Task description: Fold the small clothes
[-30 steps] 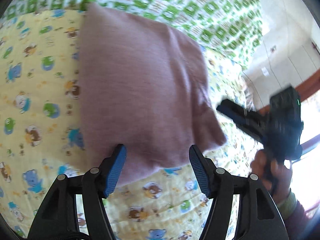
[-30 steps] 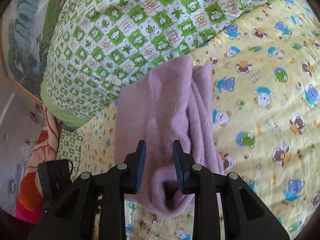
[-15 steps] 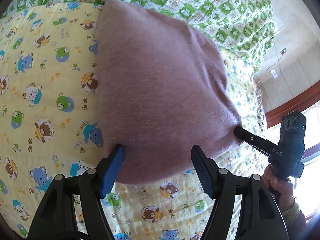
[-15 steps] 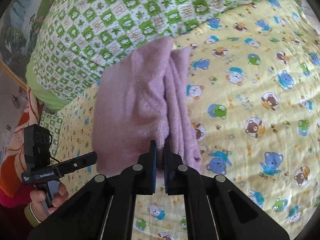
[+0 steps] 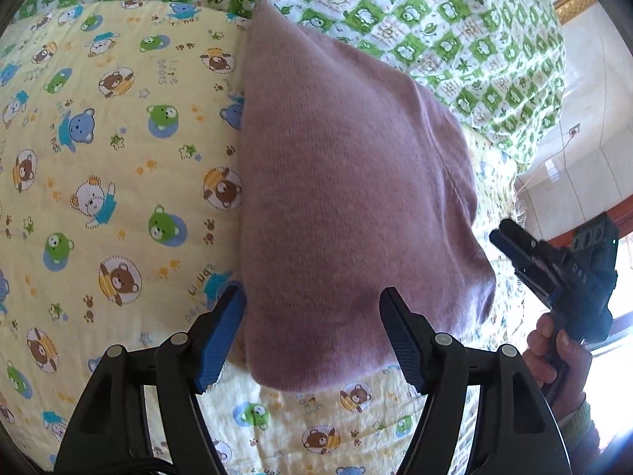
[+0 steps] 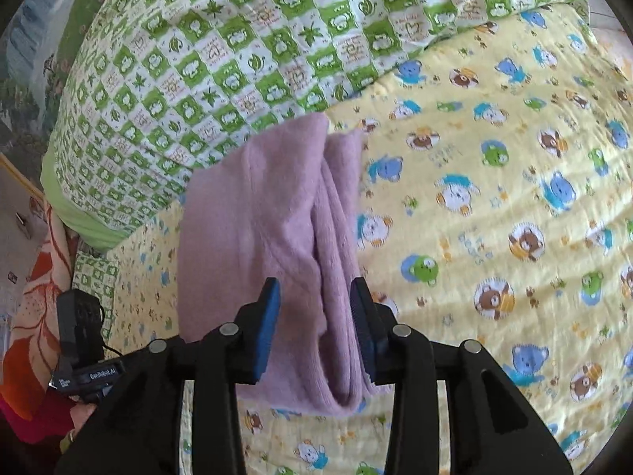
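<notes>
Item: folded pink garment (image 5: 348, 198), on bed between my left hand-held gripper (image 5: 312, 316) jaws. Both released; right hand-held gripper (image 6: 315, 304) straddles layered edge. I'd press layers flat, aligned.

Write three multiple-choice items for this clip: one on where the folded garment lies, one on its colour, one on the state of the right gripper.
1. Where does the folded mauve knitted garment lie?
A. on the yellow bear-print quilt, its far corner against the green-and-white checked quilt
B. on a wooden floor
C. hanging from a hook

2. What colour is the garment?
A. green
B. mauve
C. white

3. How does the right gripper stand?
A. shut on the garment
B. out of view
C. open, one finger on each side of the garment's layered edge

Key: 1 A, bear print shows around the garment on three sides and the checked cloth meets its far end. 2 B, both views show dusty pink-purple knit. 3 C, a gap with fabric showing separates the blue pads.
</notes>
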The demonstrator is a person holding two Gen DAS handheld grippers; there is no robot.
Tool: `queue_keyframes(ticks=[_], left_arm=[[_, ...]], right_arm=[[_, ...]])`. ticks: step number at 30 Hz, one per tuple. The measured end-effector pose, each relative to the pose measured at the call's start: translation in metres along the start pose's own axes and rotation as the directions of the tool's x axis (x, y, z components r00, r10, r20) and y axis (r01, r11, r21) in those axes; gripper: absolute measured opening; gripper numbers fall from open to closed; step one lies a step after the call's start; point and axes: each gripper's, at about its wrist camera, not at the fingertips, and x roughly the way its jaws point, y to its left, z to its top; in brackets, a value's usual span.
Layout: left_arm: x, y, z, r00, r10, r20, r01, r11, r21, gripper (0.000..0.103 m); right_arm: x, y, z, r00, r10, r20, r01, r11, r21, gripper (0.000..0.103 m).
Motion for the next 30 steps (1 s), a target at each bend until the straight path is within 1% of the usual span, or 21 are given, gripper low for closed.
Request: queue_keyframes(ticks=[3, 7, 8, 9, 10, 11, 12, 14, 15, 16, 19, 20, 22, 23, 25, 26, 27, 28, 29, 30], left_arm=[[0.002, 0.001, 0.007, 1.0, 0.001, 0.003, -0.001, 1.0, -0.012, 0.071], [0.005, 0.0, 0.013, 1.0, 0.004, 0.005, -0.004, 1.0, -0.007, 0.072], [0.006, 0.0, 0.014, 1.0, 0.005, 0.004, -0.005, 1.0, -0.007, 0.072], [0.007, 0.0, 0.015, 1.0, 0.004, 0.002, -0.004, 1.0, -0.01, 0.073], [0.008, 0.0, 0.016, 1.0, 0.001, 0.002, -0.001, 1.0, -0.014, 0.073], [0.009, -0.001, 0.017, 1.0, -0.004, 0.004, 0.005, 1.0, -0.014, 0.073], [0.01, -0.002, 0.018, 1.0, -0.006, 0.006, 0.006, 1.0, -0.013, 0.073], [0.015, -0.006, 0.018, 1.0, -0.008, 0.0, 0.008, 1.0, -0.013, 0.077], [0.018, -0.006, 0.018, 1.0, -0.012, -0.01, 0.011, 1.0, -0.014, 0.077], [0.022, -0.007, 0.017, 1.0, -0.013, -0.017, 0.013, 1.0, -0.015, 0.077], [0.029, -0.008, 0.016, 1.0, -0.005, -0.026, 0.005, 1.0, -0.014, 0.079], [0.03, -0.007, 0.016, 1.0, -0.01, -0.029, 0.01, 1.0, -0.019, 0.079], [0.031, -0.007, 0.018, 0.999, -0.014, -0.03, 0.014, 1.0, -0.022, 0.079], [0.03, -0.006, 0.019, 1.0, -0.012, -0.027, 0.011, 1.0, -0.025, 0.079], [0.029, -0.006, 0.023, 1.0, -0.012, -0.023, 0.011, 1.0, -0.019, 0.079], [0.028, -0.005, 0.024, 1.0, -0.013, -0.022, 0.012, 1.0, -0.017, 0.08], [0.029, -0.005, 0.027, 1.0, -0.013, -0.022, 0.013, 1.0, -0.017, 0.08], [0.029, -0.004, 0.029, 1.0, -0.015, -0.021, 0.015, 1.0, -0.019, 0.08], [0.029, -0.003, 0.031, 1.0, -0.019, -0.02, 0.018, 1.0, -0.021, 0.08], [0.028, -0.002, 0.033, 1.0, -0.024, -0.016, 0.023, 0.999, -0.026, 0.08]], right_arm=[[0.017, 0.005, 0.02, 1.0, 0.006, 0.014, -0.006, 1.0, -0.01, 0.038], [0.048, 0.013, 0.034, 0.999, 0.031, -0.018, -0.031, 0.999, -0.016, 0.038], [0.055, 0.014, 0.034, 0.999, 0.03, -0.033, -0.031, 0.999, -0.025, 0.036], [0.06, 0.016, 0.034, 0.998, 0.035, -0.051, -0.037, 0.999, -0.036, 0.022], [0.064, 0.018, 0.034, 0.997, 0.037, -0.07, -0.041, 0.998, -0.048, 0.012], [0.067, 0.02, 0.035, 0.997, 0.018, -0.081, -0.024, 0.997, -0.067, 0.008], [0.064, 0.021, 0.037, 0.997, 0.006, -0.076, -0.012, 0.998, -0.069, 0.008], [0.048, 0.018, 0.046, 0.999, 0.039, -0.007, -0.039, 0.998, -0.041, 0.008], [0.045, 0.015, 0.05, 0.999, 0.034, 0.011, -0.034, 0.999, -0.027, 0.008], [0.045, 0.01, 0.052, 1.0, 0.014, 0.014, -0.014, 1.0, -0.018, 0.008], [0.064, -0.002, 0.047, 0.998, -0.044, -0.036, 0.043, 0.999, -0.03, 0.007], [0.071, -0.006, 0.042, 0.998, -0.052, -0.047, 0.05, 0.998, -0.036, 0.007], [0.074, -0.007, 0.039, 0.997, -0.06, -0.04, 0.059, 0.997, -0.042, 0.007], [0.072, -0.007, 0.039, 0.998, -0.051, -0.029, 0.05, 0.998, -0.027, 0.008], [0.065, -0.007, 0.04, 0.999, -0.026, -0.019, 0.026, 1.0, -0.002, 0.01], [0.061, -0.005, 0.04, 1.0, -0.011, -0.012, 0.012, 1.0, 0.005, 0.014], [0.057, -0.003, 0.039, 1.0, -0.01, -0.009, 0.01, 1.0, 0.004, 0.025], [0.053, 0.0, 0.038, 1.0, -0.017, -0.008, 0.017, 1.0, -0.002, 0.035], [0.05, 0.002, 0.036, 1.0, -0.022, -0.007, 0.022, 1.0, -0.013, 0.054], [0.048, 0.004, 0.034, 1.0, -0.014, -0.007, 0.014, 1.0, -0.018, 0.064]])
